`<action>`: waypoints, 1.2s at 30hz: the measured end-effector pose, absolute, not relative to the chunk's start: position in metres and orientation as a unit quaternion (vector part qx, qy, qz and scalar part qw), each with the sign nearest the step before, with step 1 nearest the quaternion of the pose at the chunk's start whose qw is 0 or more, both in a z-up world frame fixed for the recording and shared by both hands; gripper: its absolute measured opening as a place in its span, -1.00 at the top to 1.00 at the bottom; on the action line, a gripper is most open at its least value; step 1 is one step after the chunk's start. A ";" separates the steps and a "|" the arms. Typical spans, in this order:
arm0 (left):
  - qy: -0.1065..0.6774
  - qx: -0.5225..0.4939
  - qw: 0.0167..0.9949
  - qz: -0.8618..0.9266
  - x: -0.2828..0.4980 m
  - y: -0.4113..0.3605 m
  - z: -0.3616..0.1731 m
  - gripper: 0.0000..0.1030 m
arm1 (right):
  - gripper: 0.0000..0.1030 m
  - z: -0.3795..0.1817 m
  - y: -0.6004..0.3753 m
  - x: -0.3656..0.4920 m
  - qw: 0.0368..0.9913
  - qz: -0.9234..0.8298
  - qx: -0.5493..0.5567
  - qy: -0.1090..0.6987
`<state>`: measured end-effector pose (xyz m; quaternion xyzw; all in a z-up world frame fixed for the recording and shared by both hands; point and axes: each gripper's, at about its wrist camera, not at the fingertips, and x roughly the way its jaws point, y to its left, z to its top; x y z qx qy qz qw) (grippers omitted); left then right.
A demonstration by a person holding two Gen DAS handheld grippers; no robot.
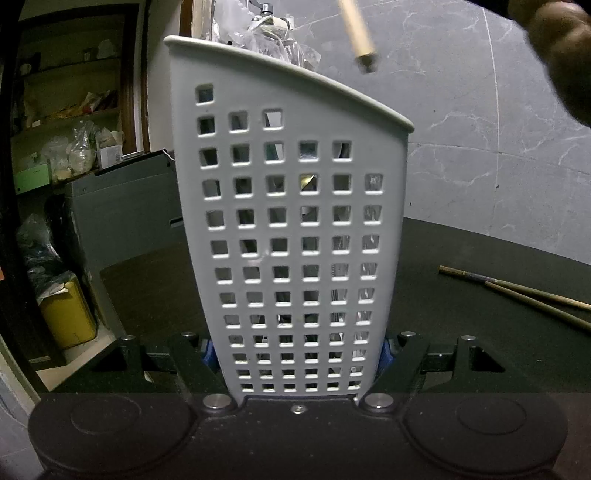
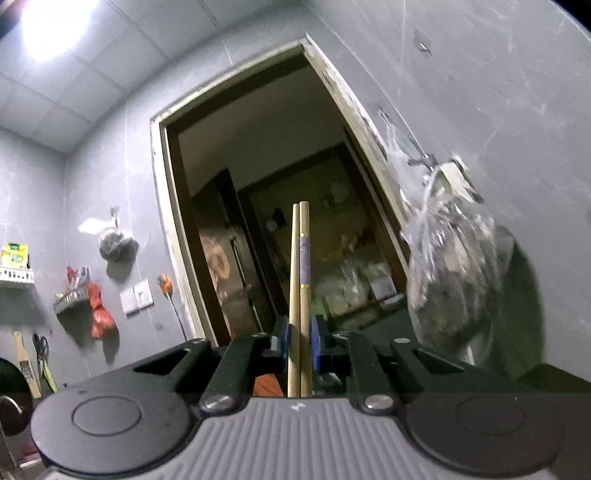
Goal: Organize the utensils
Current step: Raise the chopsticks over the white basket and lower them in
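My left gripper (image 1: 297,352) is shut on a white perforated utensil holder (image 1: 291,206), which stands upright on the dark table (image 1: 480,332). My right gripper (image 2: 299,341) is shut on a pair of wooden chopsticks (image 2: 299,280), which point up and away from the camera. The tip of a chopstick (image 1: 360,33) shows blurred above and to the right of the holder's rim in the left wrist view. Two more chopsticks (image 1: 517,295) lie on the table at the right.
A clear plastic bag (image 2: 454,266) hangs on the grey wall at the right, by a doorway (image 2: 266,206). Shelves with packets (image 1: 70,140) and a yellow container (image 1: 68,314) stand at the left, beyond the table's edge.
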<state>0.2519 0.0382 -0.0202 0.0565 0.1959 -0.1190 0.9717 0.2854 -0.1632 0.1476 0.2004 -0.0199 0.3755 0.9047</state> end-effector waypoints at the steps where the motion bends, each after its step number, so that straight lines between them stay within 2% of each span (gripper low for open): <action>1: 0.196 0.056 0.972 -0.119 0.252 0.038 -0.020 -0.45 | 0.73 0.147 -0.159 0.288 0.904 0.376 0.200 -0.023; 21: 0.196 0.057 0.972 -0.119 0.252 0.038 -0.020 -0.45 | 0.73 0.078 -0.133 0.319 0.907 0.355 0.218 0.055; 36: 0.196 0.057 0.972 -0.119 0.252 0.038 -0.020 -0.45 | 0.72 0.052 -0.124 0.303 0.918 0.347 0.169 0.094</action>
